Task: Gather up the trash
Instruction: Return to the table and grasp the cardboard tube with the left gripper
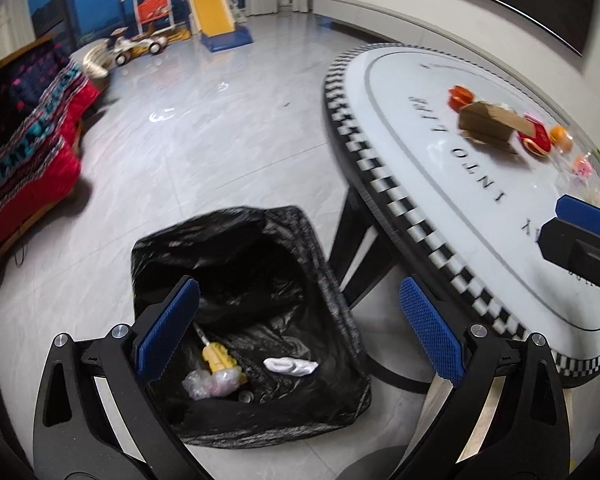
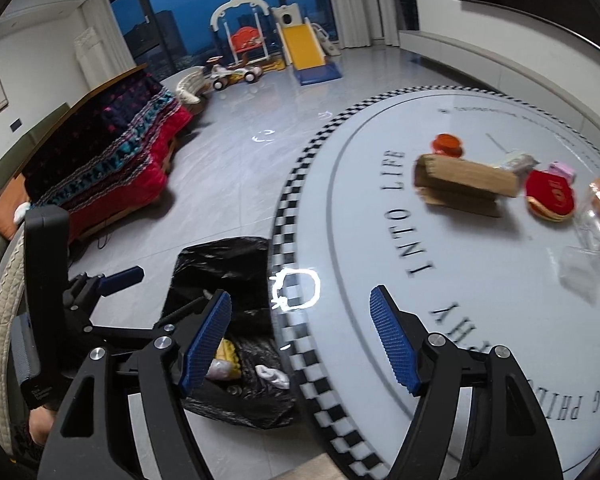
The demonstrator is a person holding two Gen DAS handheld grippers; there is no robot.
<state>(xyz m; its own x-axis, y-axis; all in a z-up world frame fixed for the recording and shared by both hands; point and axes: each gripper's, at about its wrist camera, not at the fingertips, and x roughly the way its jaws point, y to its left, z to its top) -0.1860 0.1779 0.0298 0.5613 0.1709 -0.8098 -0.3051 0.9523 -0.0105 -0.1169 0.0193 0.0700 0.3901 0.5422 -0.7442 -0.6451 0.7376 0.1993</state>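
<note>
A bin lined with a black bag (image 1: 260,264) stands on the floor beside the round white table (image 1: 440,184). Inside lie a yellow item (image 1: 220,362), crumpled clear plastic (image 1: 208,384) and a white wad (image 1: 290,366). My left gripper (image 1: 296,328) is open and empty above the bin. My right gripper (image 2: 304,344) is open and empty over the table's edge (image 2: 300,320); it also shows in the left wrist view (image 1: 584,236). On the table lie a cardboard box (image 2: 464,184), a red pouch (image 2: 550,196), an orange lid (image 2: 448,145) and clear plastic wrappers (image 2: 588,256).
A sofa with a red and dark patterned blanket (image 2: 112,160) stands to the left. A toy slide (image 2: 304,48), a swing (image 2: 244,40) and a ride-on car (image 2: 236,74) are by the far window. Grey tiled floor (image 1: 204,152) lies between.
</note>
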